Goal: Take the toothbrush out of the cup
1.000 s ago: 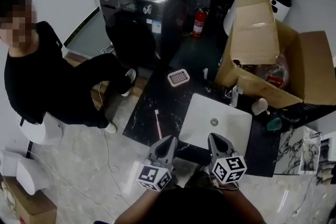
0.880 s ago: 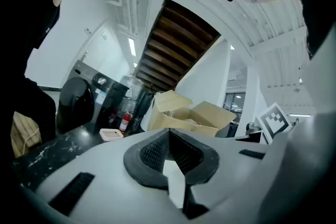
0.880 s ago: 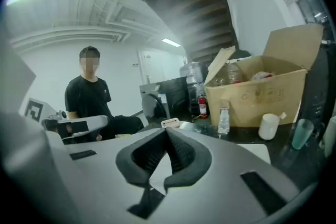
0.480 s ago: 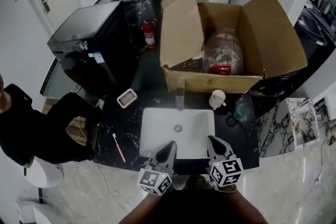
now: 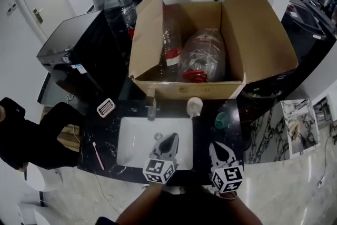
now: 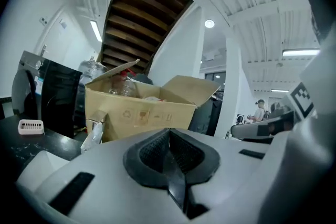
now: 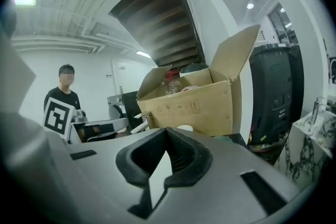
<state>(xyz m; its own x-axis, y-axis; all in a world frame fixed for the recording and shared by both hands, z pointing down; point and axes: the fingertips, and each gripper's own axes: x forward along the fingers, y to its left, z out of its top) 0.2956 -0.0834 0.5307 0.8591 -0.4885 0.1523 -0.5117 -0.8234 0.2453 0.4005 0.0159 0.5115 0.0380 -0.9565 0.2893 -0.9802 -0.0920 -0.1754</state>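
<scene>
A toothbrush [image 5: 97,155] with a pink handle lies flat on the black counter [image 5: 108,134], left of the white sink [image 5: 136,145]. A white cup [image 5: 195,106] stands behind the sink beside the faucet [image 5: 151,108], and a teal cup [image 5: 221,120] stands to its right. No brush shows in either cup. My left gripper [image 5: 169,137] hovers over the sink's front right part, jaws together and holding nothing. My right gripper [image 5: 215,145] hangs over the counter right of the sink, also shut and holding nothing. The left gripper [image 6: 169,131] and right gripper [image 7: 167,130] both face the box.
A large open cardboard box [image 5: 187,87] with plastic bottles fills the counter's back. A white slotted soap tray [image 5: 105,107] lies at the left. A black machine [image 5: 73,60] stands beyond it. A person in black [image 5: 23,131] sits at the far left.
The head view has swung right and upward, so the seated person slid to the left edge and the box came to the centre. Both grippers stayed shut near the sink's front.
</scene>
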